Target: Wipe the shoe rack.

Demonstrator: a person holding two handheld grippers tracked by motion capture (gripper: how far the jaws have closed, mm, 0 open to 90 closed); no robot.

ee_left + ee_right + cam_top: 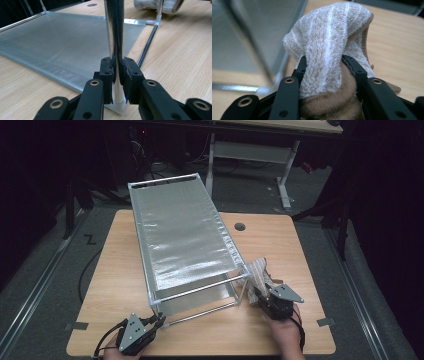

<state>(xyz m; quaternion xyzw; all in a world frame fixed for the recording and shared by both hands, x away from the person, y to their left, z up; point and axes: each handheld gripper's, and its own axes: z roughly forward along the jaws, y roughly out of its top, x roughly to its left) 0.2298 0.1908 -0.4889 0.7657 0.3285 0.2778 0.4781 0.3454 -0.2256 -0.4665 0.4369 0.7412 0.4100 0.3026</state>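
The left gripper (150, 324), sitting at the lower left of the high view, is clamping the near upright post (115, 37) of the metal rack (180, 230). In the left gripper view the jaws are pressing tight on that shiny tube just above its white corner foot (120, 107). The rack is standing at the centre of the wooden table (280, 245), its silvery mesh shelf tilting up toward the top of the frame. Over at the lower right, the right gripper (260, 299) is gripping a striped beige-and-white towel (329, 45), which is bunching up between the jaws in the middle of the right gripper view. In the high view the towel (257, 270) is sitting just beside the rack's near right corner, whether touching I cannot tell.
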